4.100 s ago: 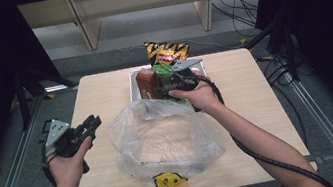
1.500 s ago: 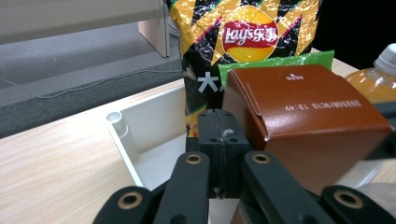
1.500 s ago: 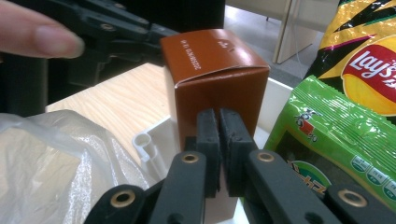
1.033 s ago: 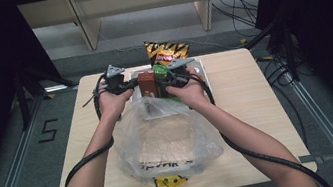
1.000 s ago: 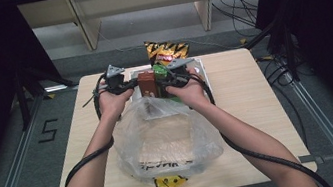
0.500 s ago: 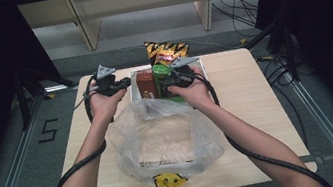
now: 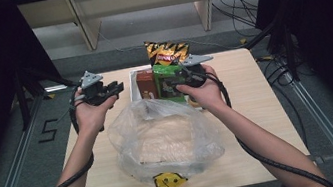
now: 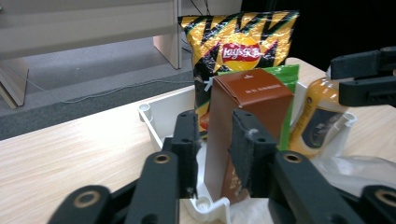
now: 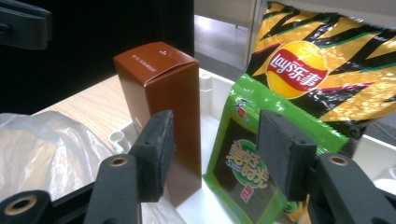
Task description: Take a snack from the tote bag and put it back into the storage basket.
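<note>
One brown carton (image 9: 156, 112) stood upright, long axis vertical, in the white tray (image 8: 161, 121) at the far side of the wooden counter (image 7: 261, 98), beside one green packet (image 9: 247, 158) and one chip bag (image 8: 238, 46). The right tool (image 9: 212, 149) gaped wide, empty; the left tool (image 8: 212, 149) was slightly parted, empty. One clear bag (image 7: 166, 139) lay nearer.

High view looks down; gripper views close — sharing brown box (image 8: 247, 93).

Glossy packets, matt carton, pale wood

The crisp bag (image 8: 238, 46) and green seaweed packet (image 9: 247, 158) are shiny foil-plastic; the brown carton (image 9: 161, 93) is matt cardboard; the table (image 7: 260, 89) is smooth light wood.
</note>
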The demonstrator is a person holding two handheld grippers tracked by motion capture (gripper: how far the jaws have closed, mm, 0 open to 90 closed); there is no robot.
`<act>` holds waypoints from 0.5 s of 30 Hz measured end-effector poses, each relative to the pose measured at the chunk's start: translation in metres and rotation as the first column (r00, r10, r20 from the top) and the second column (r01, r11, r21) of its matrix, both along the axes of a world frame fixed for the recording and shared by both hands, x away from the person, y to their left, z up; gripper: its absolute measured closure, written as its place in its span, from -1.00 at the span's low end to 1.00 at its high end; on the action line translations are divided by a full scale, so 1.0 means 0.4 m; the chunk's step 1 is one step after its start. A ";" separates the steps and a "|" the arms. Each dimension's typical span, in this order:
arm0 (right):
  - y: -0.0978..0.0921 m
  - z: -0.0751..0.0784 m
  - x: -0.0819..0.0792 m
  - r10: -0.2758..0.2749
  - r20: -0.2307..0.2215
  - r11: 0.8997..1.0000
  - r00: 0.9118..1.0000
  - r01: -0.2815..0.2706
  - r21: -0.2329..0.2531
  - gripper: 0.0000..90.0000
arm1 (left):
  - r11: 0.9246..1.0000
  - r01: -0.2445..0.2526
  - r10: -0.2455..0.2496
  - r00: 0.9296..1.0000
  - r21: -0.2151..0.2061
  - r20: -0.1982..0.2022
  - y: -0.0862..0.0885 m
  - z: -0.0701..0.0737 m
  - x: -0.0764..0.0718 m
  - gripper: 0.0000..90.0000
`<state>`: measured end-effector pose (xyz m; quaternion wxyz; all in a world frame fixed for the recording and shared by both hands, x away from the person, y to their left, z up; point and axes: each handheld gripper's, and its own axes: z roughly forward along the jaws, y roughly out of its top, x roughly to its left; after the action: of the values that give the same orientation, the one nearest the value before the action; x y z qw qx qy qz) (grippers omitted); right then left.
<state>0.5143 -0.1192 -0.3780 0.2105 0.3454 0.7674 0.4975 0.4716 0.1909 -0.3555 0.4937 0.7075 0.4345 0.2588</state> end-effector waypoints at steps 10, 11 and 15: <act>-0.046 0.010 -0.062 0.037 -0.014 0.999 0.999 -0.037 0.011 -0.01 | 1.000 -0.013 0.013 0.999 -0.011 -0.032 0.030 -0.009 -0.088 0.04; -0.049 0.006 -0.069 0.038 -0.003 0.999 0.999 -0.038 0.014 -0.02 | 1.000 -0.013 0.013 0.999 -0.013 -0.035 0.034 -0.010 -0.097 0.00; -0.073 0.003 -0.094 0.050 -0.016 0.999 0.999 -0.051 -0.002 -0.05 | 1.000 -0.013 0.013 0.999 -0.020 -0.040 0.047 -0.017 -0.131 -0.08</act>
<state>0.4766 -0.1485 -0.3769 0.1922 0.3295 0.7780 0.4992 0.4192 0.2095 -0.3624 0.4905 0.7046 0.4515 0.2433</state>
